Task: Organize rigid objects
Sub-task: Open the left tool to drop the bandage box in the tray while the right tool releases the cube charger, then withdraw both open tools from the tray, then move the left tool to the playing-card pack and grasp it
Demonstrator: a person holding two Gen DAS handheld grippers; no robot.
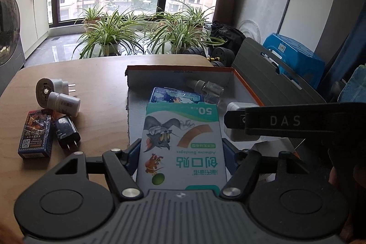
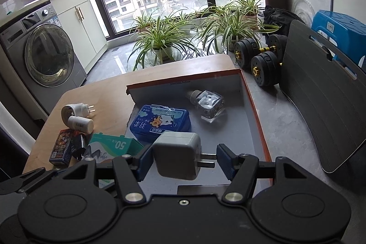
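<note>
One bandage box (image 1: 181,143), teal-white, cartoon print

A wooden desk (image 1: 103,74) carries an open box (image 2: 256,120). Left of the box lie a white plug (image 1: 49,87), a white bottle (image 1: 64,103), a black charger (image 1: 66,132) and a card pack (image 1: 35,134), close together.

— The bandage box (image 1: 181,143)?
— Glossy printed card.
— The table (image 1: 100,84)?
— Smooth matt wood.
— That bottle (image 2: 209,104) in the tray (image 2: 256,116)?
— Clear glass or plastic; the tray's matt cardboard.
</note>
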